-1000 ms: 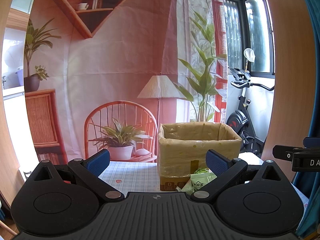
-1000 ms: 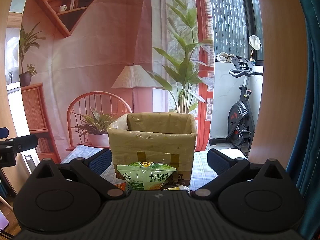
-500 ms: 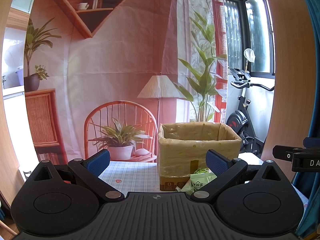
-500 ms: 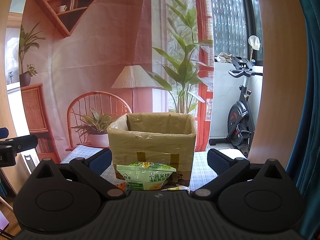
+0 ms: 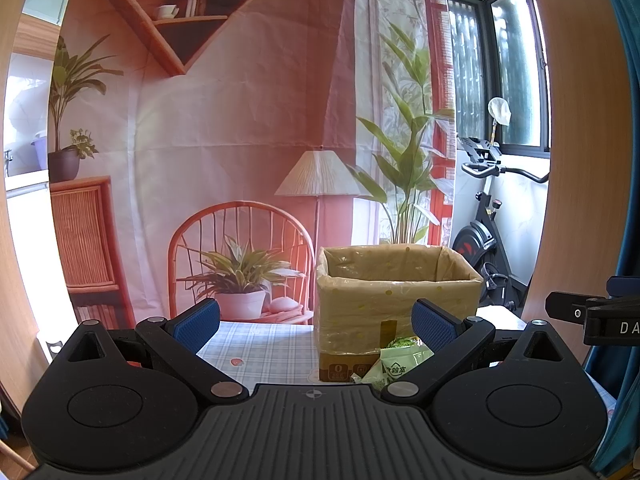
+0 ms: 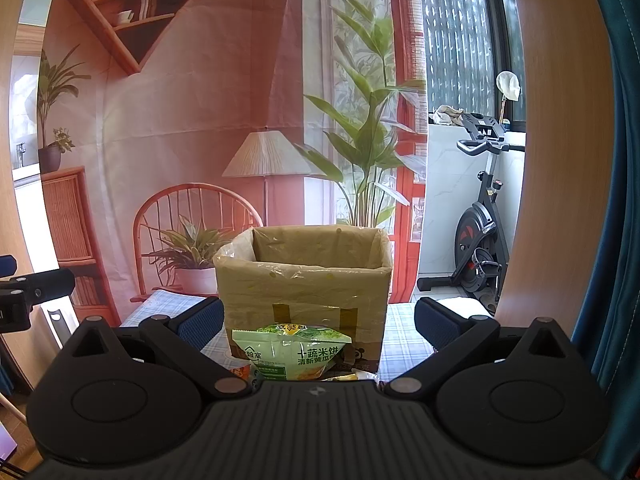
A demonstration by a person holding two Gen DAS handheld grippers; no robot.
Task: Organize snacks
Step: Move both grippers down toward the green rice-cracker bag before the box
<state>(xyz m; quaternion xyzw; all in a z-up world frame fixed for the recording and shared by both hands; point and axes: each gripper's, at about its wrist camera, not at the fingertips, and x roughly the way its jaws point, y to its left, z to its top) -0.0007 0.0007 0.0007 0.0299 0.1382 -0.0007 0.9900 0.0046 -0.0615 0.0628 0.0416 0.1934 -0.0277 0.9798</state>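
Snacks here mean mainly one green snack bag (image 6: 289,354), but start with the biggest thing before you: the printed backdrop (image 5: 248,120) of a reddish room with shelves, lamp and wicker chair fills the space behind the table. To its right stands an exercise bike (image 6: 478,236) by the window. On the table (image 5: 260,350), covered in a pale blue checked cloth, sits an open cardboard box (image 6: 304,280) lined with clear plastic, brown tape strips on its front face. The green snack bag leans just in front of that box, upright, with a white label panel, Chinese lettering and a leafy picture along its crimped top; an orange wrapper peeks out at its lower left, too hidden to identify. Your right gripper (image 6: 318,318) is spread wide, blue pads apart, holding nothing, with the bag low between its fingers. Your left gripper (image 5: 316,324) is likewise released and empty; from it the bag (image 5: 396,364) shows near the right finger.
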